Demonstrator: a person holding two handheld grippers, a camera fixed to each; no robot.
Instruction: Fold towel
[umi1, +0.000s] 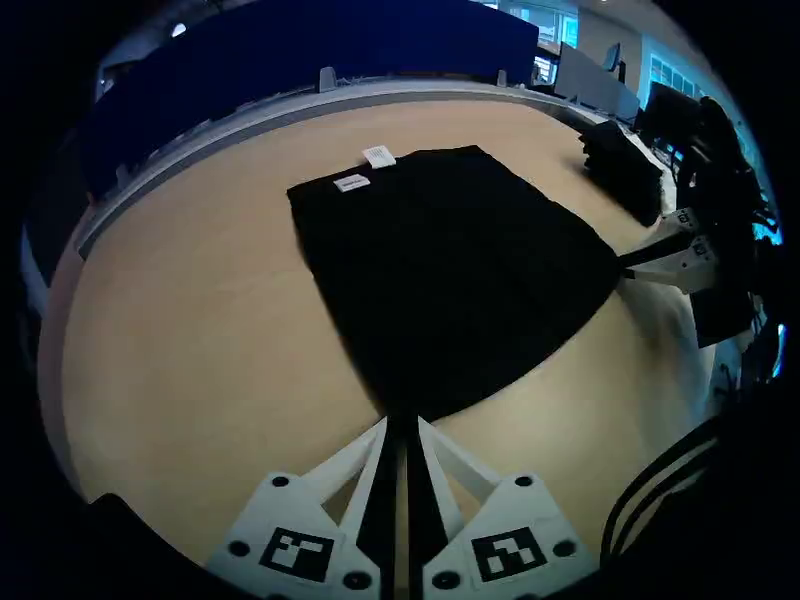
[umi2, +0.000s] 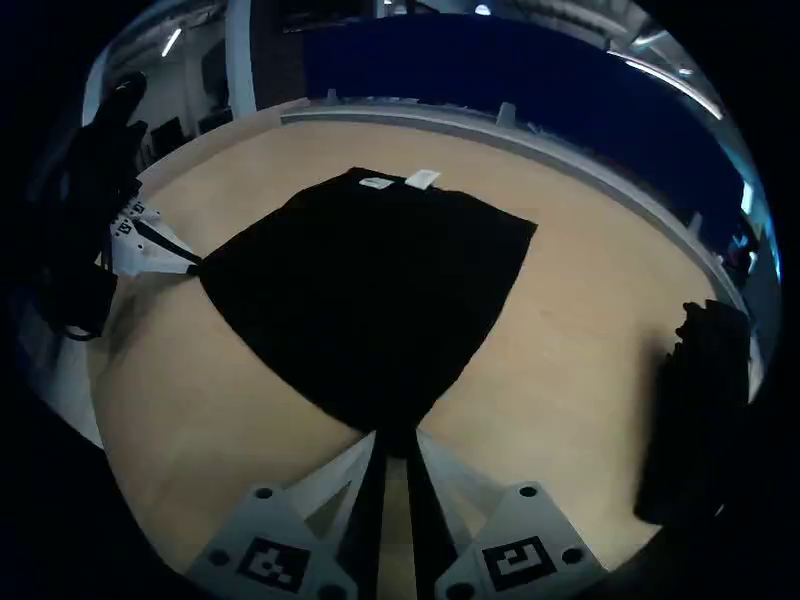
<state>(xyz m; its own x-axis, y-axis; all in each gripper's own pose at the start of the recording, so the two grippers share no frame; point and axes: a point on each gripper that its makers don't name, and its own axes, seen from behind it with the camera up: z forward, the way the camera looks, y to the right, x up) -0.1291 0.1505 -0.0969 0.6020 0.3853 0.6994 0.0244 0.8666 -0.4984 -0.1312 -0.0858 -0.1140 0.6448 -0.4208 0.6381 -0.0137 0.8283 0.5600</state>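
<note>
A: Where is the flat black cloth towel (umi1: 450, 270)?
B: It is spread on the light wooden desk (umi1: 200, 330). The left hand-held gripper (umi1: 405, 425) and the right hand-held gripper (umi2: 395, 435) each pinch 1 corner.
A: What is the risk?
B: A thin corner may slip during lifting, and the fold becomes crooked. I count 1 towel, 2 hand-held grippers, 2 white labels (umi1: 378, 155).

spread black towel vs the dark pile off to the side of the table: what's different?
The towel lies spread flat mid-table; the dark pile sits heaped off to one side. The towel is pinched at two corners, by the left gripper and the right gripper; nothing touches the dark pile. The towel shows two white tags on its far edge; none are visible on the dark pile. Both look dark and rest on the same wooden table.
</note>
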